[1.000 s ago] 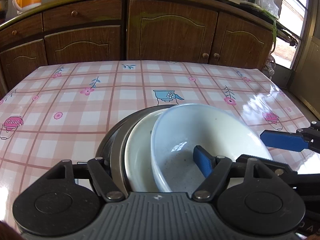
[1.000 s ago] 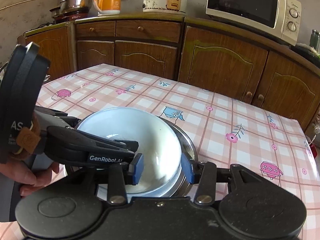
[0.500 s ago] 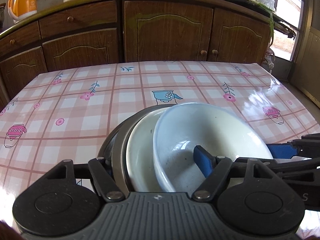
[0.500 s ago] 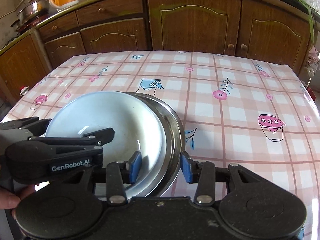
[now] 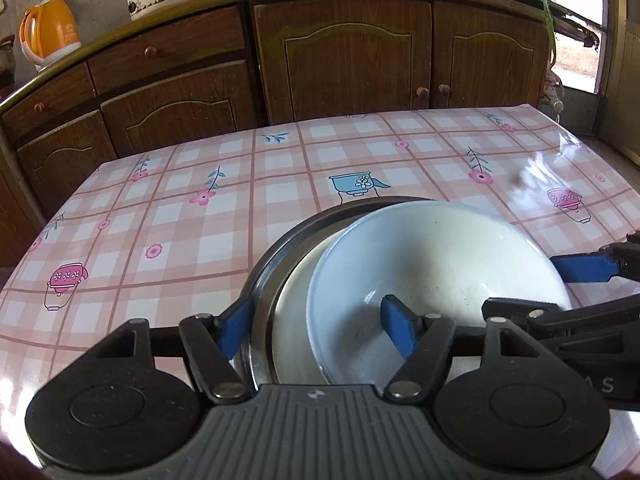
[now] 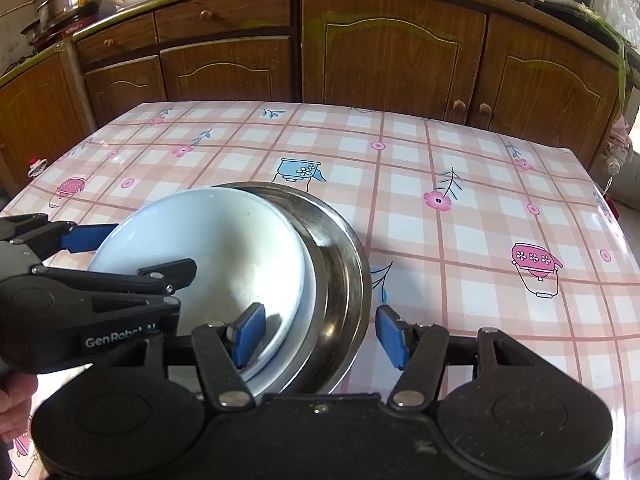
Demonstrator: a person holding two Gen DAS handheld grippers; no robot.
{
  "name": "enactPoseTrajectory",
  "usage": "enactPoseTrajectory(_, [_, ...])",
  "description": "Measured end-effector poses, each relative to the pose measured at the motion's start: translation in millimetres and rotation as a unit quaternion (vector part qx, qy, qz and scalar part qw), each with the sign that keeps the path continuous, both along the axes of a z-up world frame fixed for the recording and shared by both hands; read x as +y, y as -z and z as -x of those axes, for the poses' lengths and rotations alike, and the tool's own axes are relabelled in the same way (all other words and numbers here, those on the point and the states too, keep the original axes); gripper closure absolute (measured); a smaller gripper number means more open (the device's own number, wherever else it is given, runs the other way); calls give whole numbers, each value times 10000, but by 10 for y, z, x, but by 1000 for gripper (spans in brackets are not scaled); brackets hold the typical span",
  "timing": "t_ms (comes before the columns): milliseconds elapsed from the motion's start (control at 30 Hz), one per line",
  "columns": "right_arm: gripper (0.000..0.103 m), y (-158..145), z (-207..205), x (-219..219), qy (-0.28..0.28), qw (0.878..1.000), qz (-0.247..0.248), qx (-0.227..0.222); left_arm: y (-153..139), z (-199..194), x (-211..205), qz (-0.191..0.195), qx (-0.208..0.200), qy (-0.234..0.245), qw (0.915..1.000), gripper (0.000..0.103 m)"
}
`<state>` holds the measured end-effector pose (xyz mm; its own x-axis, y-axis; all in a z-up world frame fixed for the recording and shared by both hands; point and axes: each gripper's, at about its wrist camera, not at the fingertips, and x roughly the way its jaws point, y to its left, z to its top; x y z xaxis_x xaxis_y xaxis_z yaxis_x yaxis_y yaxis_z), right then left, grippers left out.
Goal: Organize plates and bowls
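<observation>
The right gripper's (image 6: 320,338) blue fingers (image 6: 249,334) had just been opening and stood apart astride the right rim of the stack, one pad inside the white bowl (image 6: 208,248) and the other outside the steel dish (image 6: 340,280), pressing on neither. It looked like a release once the stack had settled.

The left gripper's (image 5: 316,328) jaws had just been closing a little. One finger (image 5: 396,330) sat inside the bowl (image 5: 440,264), the other just outside the dish's (image 5: 276,256) dark rim at 9 o'clock of the stack. Whether the pads pinched the rims I could not tell (the outer one was very close to the metal, perhaps touching). I judged this hand to be steadying the stack while the other let go.

Working outward, the bowl sat off-centre in a white plate (image 5: 292,320), and the plate lay in the dish, so the nest ran from smallest to largest. A sliver of plate showed at the bowl's 9 o'clock in the left view. The stack rested on the checked table (image 5: 160,208), toward its near edge.

Beyond, at 12 o'clock, stood brown cabinets (image 6: 392,60), with an orange kettle (image 5: 50,36) at about 10 o'clock. A hand (image 6: 14,404) gripped the left tool at the right view's lower left.

Stacking seemed nearly done; centring the bowl remained.
</observation>
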<state>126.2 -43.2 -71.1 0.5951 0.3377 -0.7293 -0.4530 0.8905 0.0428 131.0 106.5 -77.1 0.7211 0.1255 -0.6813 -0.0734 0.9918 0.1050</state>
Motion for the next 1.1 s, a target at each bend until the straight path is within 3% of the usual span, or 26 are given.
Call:
enactPoseTrajectory(367, [30, -21, -31, -10, -51, 9999, -140, 60, -189, 178, 23, 187, 38, -195, 9996, 31])
enactPoseTrajectory(733, [32, -458, 474, -320, -12, 9964, -773, -344, -435, 581, -101, 496, -43, -381, 9980, 25])
enactPoseTrajectory(1100, [26, -594, 1079, -713, 210, 9943, -1036, -97, -598, 1126, -339, 542, -129, -477, 9973, 18])
